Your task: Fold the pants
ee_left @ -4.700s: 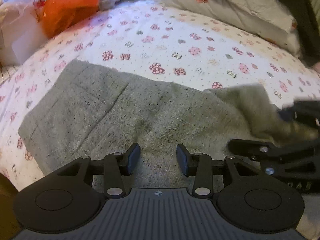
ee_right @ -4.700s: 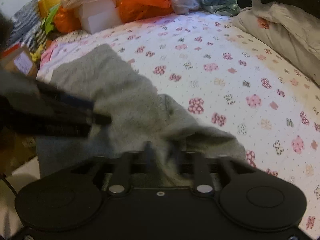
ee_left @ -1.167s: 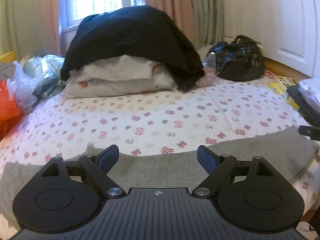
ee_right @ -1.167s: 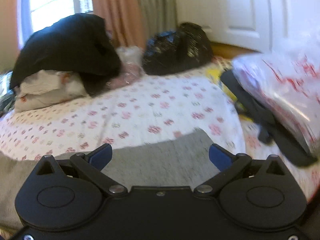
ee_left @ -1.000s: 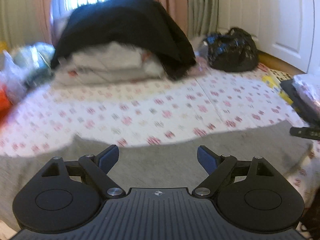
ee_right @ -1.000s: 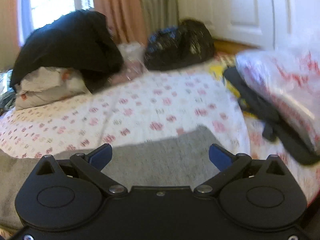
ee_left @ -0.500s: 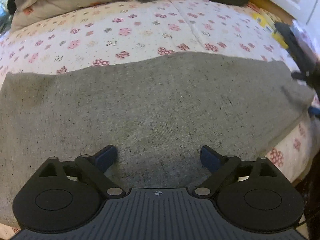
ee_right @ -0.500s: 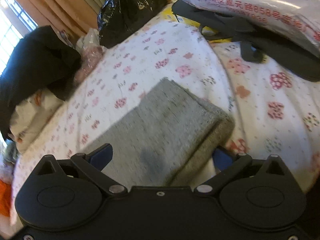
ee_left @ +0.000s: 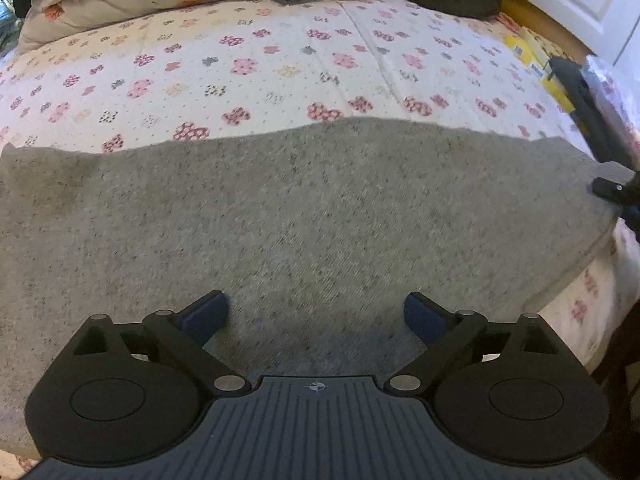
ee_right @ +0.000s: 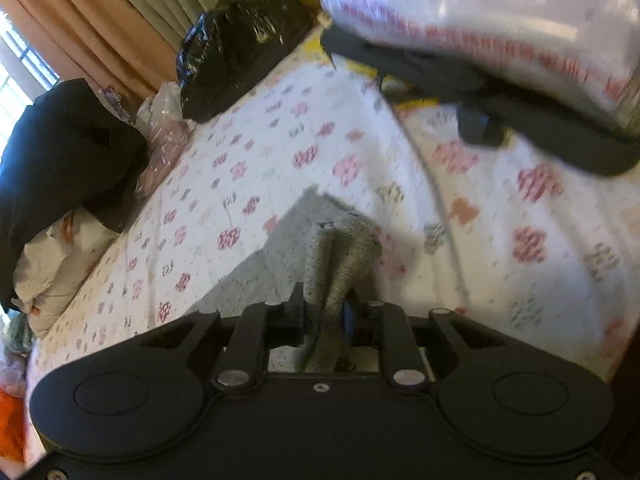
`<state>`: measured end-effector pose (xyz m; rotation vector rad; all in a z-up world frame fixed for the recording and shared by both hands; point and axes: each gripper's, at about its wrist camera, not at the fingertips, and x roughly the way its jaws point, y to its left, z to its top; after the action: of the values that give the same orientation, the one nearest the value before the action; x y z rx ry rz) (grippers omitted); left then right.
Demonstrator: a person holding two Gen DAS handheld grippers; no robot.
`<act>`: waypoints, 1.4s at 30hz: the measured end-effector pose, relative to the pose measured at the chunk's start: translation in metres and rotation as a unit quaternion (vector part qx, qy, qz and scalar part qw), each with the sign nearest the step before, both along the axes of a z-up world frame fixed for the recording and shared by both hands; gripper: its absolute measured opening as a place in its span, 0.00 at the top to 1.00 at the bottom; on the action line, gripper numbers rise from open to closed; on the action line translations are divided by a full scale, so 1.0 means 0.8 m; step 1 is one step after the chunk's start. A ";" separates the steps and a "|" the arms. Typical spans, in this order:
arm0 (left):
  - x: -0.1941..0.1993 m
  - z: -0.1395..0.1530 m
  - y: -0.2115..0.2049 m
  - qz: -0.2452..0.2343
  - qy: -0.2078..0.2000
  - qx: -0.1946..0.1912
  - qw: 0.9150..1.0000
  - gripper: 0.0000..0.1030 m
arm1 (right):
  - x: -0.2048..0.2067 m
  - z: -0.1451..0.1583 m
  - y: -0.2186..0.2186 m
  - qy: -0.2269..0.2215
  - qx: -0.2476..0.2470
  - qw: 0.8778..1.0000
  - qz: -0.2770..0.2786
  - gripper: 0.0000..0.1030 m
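The grey speckled pants (ee_left: 304,216) lie flat in a long folded band across the flowered bed sheet (ee_left: 280,60). My left gripper (ee_left: 316,314) is open and empty, low over the near middle of the pants. My right gripper (ee_right: 326,308) is shut on the right end of the pants (ee_right: 340,248), and the cloth bunches up between the fingers. A black part of the right gripper shows at the right edge of the left wrist view (ee_left: 612,190), at the pants' right end.
Pillows under a black garment (ee_right: 60,152) and a black plastic bag (ee_right: 240,44) sit at the far side of the bed. A plastic-wrapped bundle on a dark bag (ee_right: 500,40) lies at the right. The bed edge drops off at the right (ee_left: 592,304).
My right gripper has shut on the right end of the pants, which it only straddled half a second ago. My left gripper has moved slightly closer over the cloth and stays open.
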<state>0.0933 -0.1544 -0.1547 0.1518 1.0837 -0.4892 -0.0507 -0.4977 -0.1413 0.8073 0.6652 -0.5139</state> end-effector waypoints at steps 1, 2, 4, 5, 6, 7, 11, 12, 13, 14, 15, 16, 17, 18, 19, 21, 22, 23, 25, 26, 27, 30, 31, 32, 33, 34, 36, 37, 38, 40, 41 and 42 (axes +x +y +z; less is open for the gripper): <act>0.002 0.001 -0.003 -0.001 0.000 -0.002 1.000 0.07 | -0.002 0.007 0.005 -0.004 -0.017 1.000 0.008 0.73; 0.003 0.002 -0.008 -0.005 0.000 -0.002 1.000 0.07 | -0.003 0.015 0.011 -0.009 -0.035 0.999 0.018 0.73; 0.006 0.005 -0.018 -0.012 -0.003 -0.001 1.000 0.07 | -0.002 0.028 0.021 -0.020 -0.056 0.998 0.032 0.73; 0.006 0.006 -0.025 -0.017 -0.006 -0.003 1.000 0.07 | -0.002 0.034 0.024 -0.028 -0.062 0.997 0.037 0.73; 0.007 0.006 -0.032 -0.022 -0.007 -0.006 1.000 0.07 | 0.000 0.038 0.025 -0.032 -0.065 0.997 0.041 0.73; 0.006 0.005 -0.039 -0.029 -0.007 -0.007 1.000 0.07 | 0.003 0.040 0.025 -0.033 -0.064 0.996 0.045 0.73; -0.001 -0.020 -0.074 -0.068 -0.016 0.026 0.997 0.00 | 0.013 0.050 0.024 -0.042 -0.057 0.996 0.051 0.73; -0.007 -0.021 -0.081 -0.078 -0.035 0.039 0.996 0.00 | 0.015 0.054 0.026 -0.048 -0.059 0.996 0.055 0.73; -0.009 -0.021 -0.082 -0.080 -0.039 0.040 0.995 0.00 | 0.017 0.059 0.029 -0.054 -0.061 0.995 0.061 0.73; -0.007 -0.019 -0.080 -0.078 -0.034 0.035 0.996 0.01 | 0.021 0.065 0.034 -0.061 -0.066 0.994 0.069 0.73; -0.004 -0.016 -0.074 -0.078 -0.023 0.025 0.996 0.01 | 0.024 0.072 0.041 -0.066 -0.072 0.992 0.076 0.73; -0.002 -0.011 -0.066 -0.074 -0.015 0.018 0.997 0.01 | 0.029 0.081 0.049 -0.072 -0.077 0.991 0.085 0.73; 0.000 -0.007 -0.057 -0.065 -0.009 0.013 0.998 0.01 | 0.033 0.088 0.056 -0.078 -0.080 0.989 0.093 0.73; 0.002 -0.003 -0.043 -0.052 -0.007 0.009 0.999 0.01 | 0.039 0.096 0.065 -0.085 -0.082 0.988 0.104 0.73; 0.003 0.000 -0.028 -0.038 -0.007 0.008 0.999 0.01 | 0.045 0.107 0.078 -0.094 -0.087 0.985 0.118 0.73; 0.006 0.008 0.010 -0.001 -0.007 0.007 1.000 0.01 | 0.056 0.124 0.105 -0.109 -0.099 0.978 0.148 0.73; 0.008 0.012 0.028 0.016 -0.007 0.005 1.000 0.01 | 0.063 0.133 0.121 -0.117 -0.105 0.974 0.164 0.73; 0.012 0.017 0.046 0.034 -0.006 0.003 0.999 0.01 | 0.069 0.142 0.139 -0.126 -0.108 0.969 0.181 0.73; 0.016 0.025 0.087 0.072 -0.009 0.005 0.997 0.01 | 0.081 0.156 0.177 -0.143 -0.111 0.958 0.223 0.73; 0.019 0.029 0.107 0.088 -0.012 0.006 0.996 0.01 | 0.087 0.162 0.199 -0.151 -0.114 0.951 0.245 0.73; 0.020 0.032 0.130 0.109 -0.015 0.009 0.994 0.01 | 0.094 0.165 0.220 -0.155 -0.114 0.945 0.266 0.73; 0.023 0.040 0.186 0.161 -0.020 0.014 0.987 0.01 | 0.115 0.162 0.289 -0.162 -0.108 0.922 0.334 0.73; 0.024 0.044 0.201 0.177 -0.022 0.016 0.984 0.01 | 0.121 0.156 0.310 -0.159 -0.110 0.915 0.354 0.73; 0.024 0.045 0.216 0.193 -0.024 0.019 0.981 0.01 | 0.128 0.146 0.335 -0.153 -0.111 0.907 0.376 0.73; 0.024 0.047 0.234 0.210 -0.028 0.022 0.977 0.01 | 0.133 0.134 0.357 -0.144 -0.110 0.901 0.395 0.73; 0.027 0.049 0.248 0.223 -0.030 0.023 0.974 0.01 | 0.139 0.120 0.379 -0.132 -0.109 0.894 0.414 0.73; 0.029 0.051 0.273 0.247 -0.033 0.028 0.968 0.01 | 0.146 0.084 0.425 -0.101 -0.123 0.879 0.449 0.73; 0.031 0.052 0.282 0.255 -0.033 0.030 0.966 0.01 | 0.147 0.069 0.442 -0.088 -0.130 0.873 0.461 0.73; 0.031 0.053 0.288 0.260 -0.034 0.031 0.965 0.01 | 0.148 0.052 0.459 -0.074 -0.140 0.867 0.473 0.72; 0.034 0.058 0.296 0.265 -0.037 0.030 0.963 0.01 | 0.141 0.029 0.481 -0.054 -0.156 0.857 0.488 0.57; 0.032 0.062 0.296 0.264 -0.040 0.030 0.963 0.01 | 0.139 0.021 0.486 -0.046 -0.155 0.854 0.495 0.48; 0.035 0.064 0.293 0.261 -0.047 0.031 0.964 0.01 | 0.137 0.018 0.488 -0.044 -0.144 0.850 0.505 0.35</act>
<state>0.1214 0.0798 -0.1034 -0.0576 0.9980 0.0258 0.0585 -0.1073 -0.1268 0.1158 0.8029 0.3867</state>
